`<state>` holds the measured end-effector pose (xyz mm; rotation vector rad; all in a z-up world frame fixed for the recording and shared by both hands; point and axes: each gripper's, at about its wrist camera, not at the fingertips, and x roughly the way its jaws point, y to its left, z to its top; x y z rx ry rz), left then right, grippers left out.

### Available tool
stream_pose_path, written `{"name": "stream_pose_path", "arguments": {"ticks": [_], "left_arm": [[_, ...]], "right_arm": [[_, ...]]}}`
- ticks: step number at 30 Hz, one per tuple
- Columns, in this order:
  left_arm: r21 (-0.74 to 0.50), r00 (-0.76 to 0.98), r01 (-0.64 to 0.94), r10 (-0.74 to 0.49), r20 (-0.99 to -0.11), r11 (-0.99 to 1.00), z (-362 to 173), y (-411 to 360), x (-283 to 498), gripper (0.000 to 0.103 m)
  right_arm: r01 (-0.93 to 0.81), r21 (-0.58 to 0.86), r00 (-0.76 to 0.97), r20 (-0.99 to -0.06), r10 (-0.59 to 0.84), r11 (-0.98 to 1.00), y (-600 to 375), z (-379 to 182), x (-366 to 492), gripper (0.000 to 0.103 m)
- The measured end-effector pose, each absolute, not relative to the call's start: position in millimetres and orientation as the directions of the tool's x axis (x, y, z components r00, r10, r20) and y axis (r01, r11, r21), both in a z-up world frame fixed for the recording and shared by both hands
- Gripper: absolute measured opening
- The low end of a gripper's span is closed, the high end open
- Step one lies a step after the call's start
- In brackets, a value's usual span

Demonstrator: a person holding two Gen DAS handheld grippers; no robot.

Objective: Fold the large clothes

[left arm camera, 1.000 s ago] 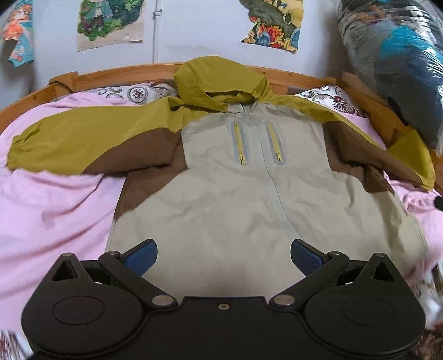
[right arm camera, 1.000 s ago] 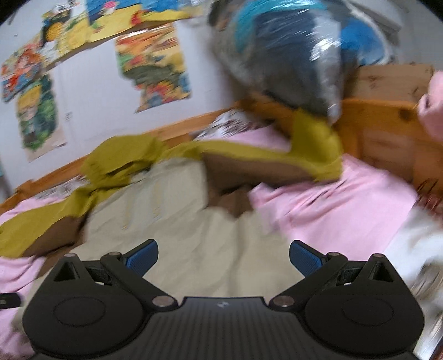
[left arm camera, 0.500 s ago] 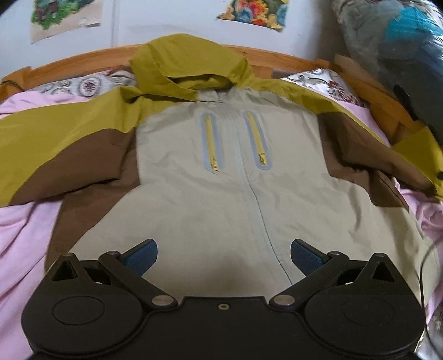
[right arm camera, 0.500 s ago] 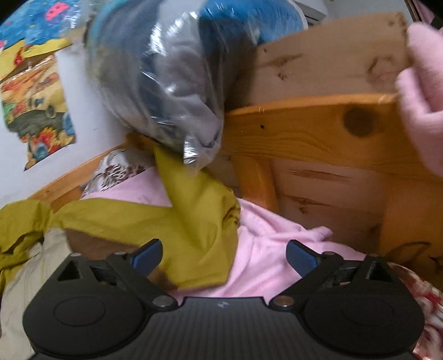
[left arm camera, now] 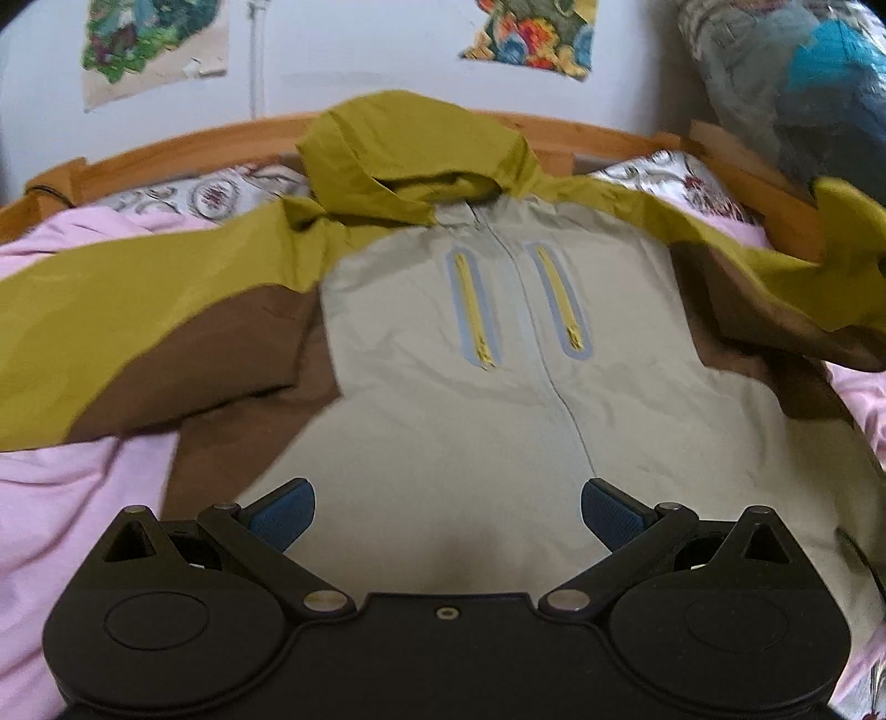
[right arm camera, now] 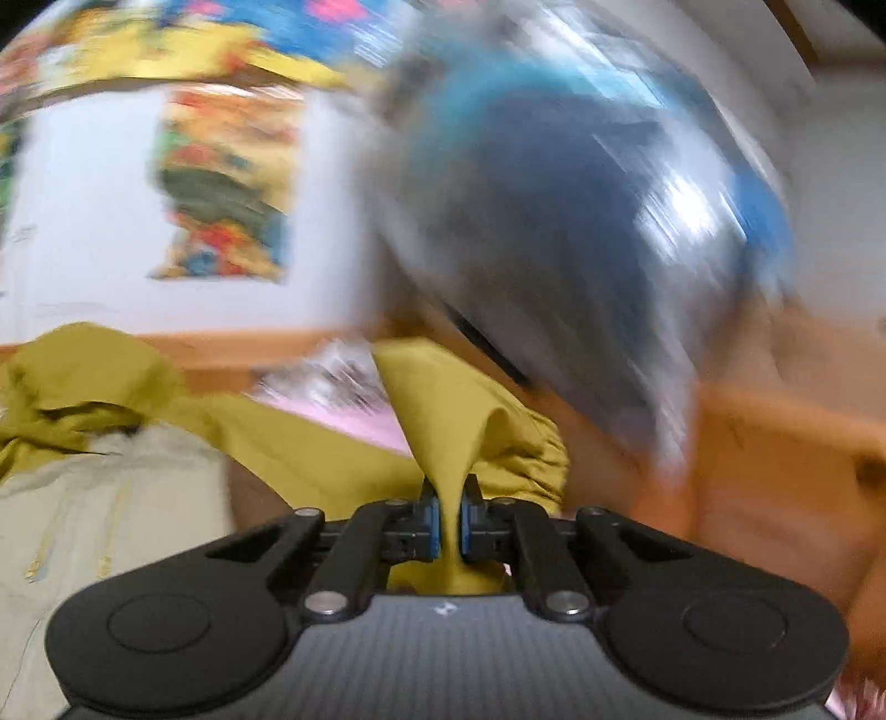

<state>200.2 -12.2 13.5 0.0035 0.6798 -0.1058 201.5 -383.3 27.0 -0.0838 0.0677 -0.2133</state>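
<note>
On the bed, my jacket [left arm camera: 487,399] lies face up and spread wide over the pink sheet [left arm camera: 61,498], its olive hood [left arm camera: 415,160] against the wooden bed frame [left arm camera: 166,147] at the far side and its hem nearest me. My left hand-held gripper [left arm camera: 446,512] hovers just above the hem end of the beige front panel, its blue pads [left arm camera: 282,512] spread wide with nothing between them; the central zip runs away from it toward the hood, flanked by two yellow chest-pocket zips [left arm camera: 473,315]. The jacket's left sleeve stretches out flat across the sheet, olive above and brown below. At the jacket's other side, my right hand-held gripper [right arm camera: 449,523] is closing on the olive cuff end of the right sleeve [right arm camera: 443,421], the fabric already pinched between its pads and rising in a fold ahead of them. That view is blurred, yet the beige body shows to the lower left of the sleeve and a plastic-wrapped bundle [right arm camera: 581,221] of blue and grey looms above it, beside the bed frame. Colourful posters [left arm camera: 531,33] hang on the white wall beyond the hood.
</note>
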Motion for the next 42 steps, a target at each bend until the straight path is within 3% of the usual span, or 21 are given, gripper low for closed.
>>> {"name": "stream_pose_path", "arguments": {"ticks": [5, 7, 11, 13, 15, 20, 24, 33, 37, 39, 41, 42], "left_arm": [[-0.039, 0.809, 0.002, -0.025, -0.587, 0.999, 24, 2, 195, 0.102], [-0.050, 0.816, -0.043, 0.006, -0.578, 0.998, 25, 9, 195, 0.102], [-0.068, 0.816, -0.122, 0.061, -0.575, 0.990, 26, 26, 199, 0.102], [-0.074, 0.815, -0.137, 0.071, -0.575, 0.988, 25, 33, 199, 0.102], [-0.080, 0.819, -0.143, 0.073, -0.569, 0.986, 25, 39, 199, 0.102], [-0.123, 0.839, -0.092, 0.010, -0.544, 0.988, 25, 41, 197, 0.102], [-0.199, 0.843, -0.002, -0.105, -0.527, 0.980, 26, 31, 201, 0.102], [-0.253, 0.773, 0.183, -0.298, -0.560, 0.950, 11, -30, 257, 0.102], [-0.256, 0.734, 0.138, -0.272, -0.622, 0.957, -10, -61, 292, 0.101], [-0.213, 0.718, 0.057, -0.188, -0.670, 0.975, -22, -72, 305, 0.092], [-0.190, 0.699, 0.025, -0.153, -0.698, 0.981, -30, -75, 311, 0.078], [-0.188, 0.702, 0.016, -0.145, -0.698, 0.982, -32, -73, 310, 0.065]], "right_arm": [[0.005, -0.369, 0.997, 0.068, 0.021, 0.929, -289, 33, 202, 0.008], [-0.101, -0.474, 0.989, 0.051, 0.142, 0.875, -254, 23, 207, 0.008], [-0.311, -0.648, 0.935, -0.078, 0.345, 0.695, -192, -13, 214, 0.011], [-0.390, -0.675, 0.902, -0.141, 0.409, 0.627, -176, -29, 208, 0.022], [-0.449, -0.661, 0.874, -0.182, 0.452, 0.602, -175, -34, 200, 0.063], [-0.507, -0.562, 0.854, -0.222, 0.471, 0.654, -191, -29, 178, 0.089], [-0.499, -0.494, 0.865, -0.236, 0.442, 0.713, -223, -15, 152, 0.100], [-0.333, -0.363, 0.929, -0.283, 0.238, 0.870, -270, -6, 127, 0.102], [-0.280, -0.313, 0.936, -0.300, 0.185, 0.908, -288, -16, 130, 0.102], [-0.274, -0.302, 0.936, -0.302, 0.181, 0.913, -294, -22, 132, 0.102], [-0.269, -0.293, 0.932, -0.320, 0.171, 0.917, -299, -27, 138, 0.102], [-0.267, -0.283, 0.930, -0.327, 0.169, 0.921, -301, -29, 140, 0.102]]}}
